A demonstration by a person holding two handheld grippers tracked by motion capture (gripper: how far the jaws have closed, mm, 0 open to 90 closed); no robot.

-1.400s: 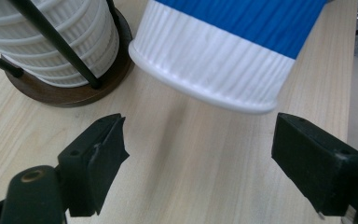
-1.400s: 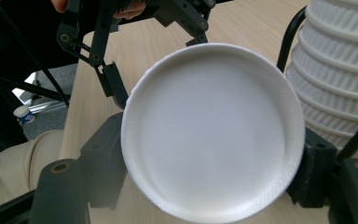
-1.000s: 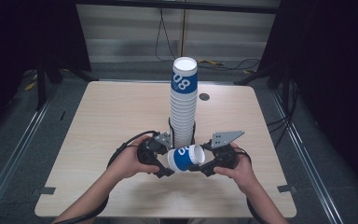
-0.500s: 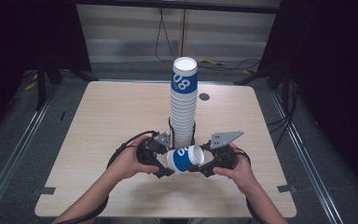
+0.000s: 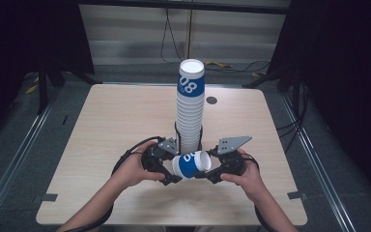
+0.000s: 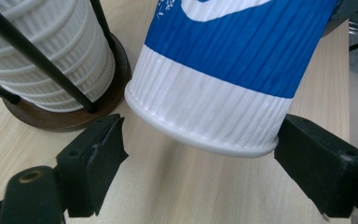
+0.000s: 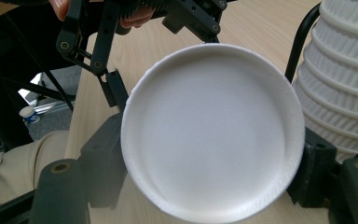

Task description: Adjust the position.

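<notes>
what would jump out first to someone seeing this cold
A tall stack of paper cups rises from a wire holder at the middle of the wooden table. Just in front of it, a single blue and white cup lies on its side between the left tool and the right tool.

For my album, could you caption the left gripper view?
A blue-and-white paper cup lies sideways between open black jaws, beside the racked cup stack.

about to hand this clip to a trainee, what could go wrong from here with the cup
1. The right tool pinches the paper cup across its thin base, so it could dent or slip.
2. The left tool stands open around the rim, one pad apart from it; closing unevenly could skew the cup.
3. The tall cup stack in its wire holder stands right behind; a nudge could tip it.
</notes>
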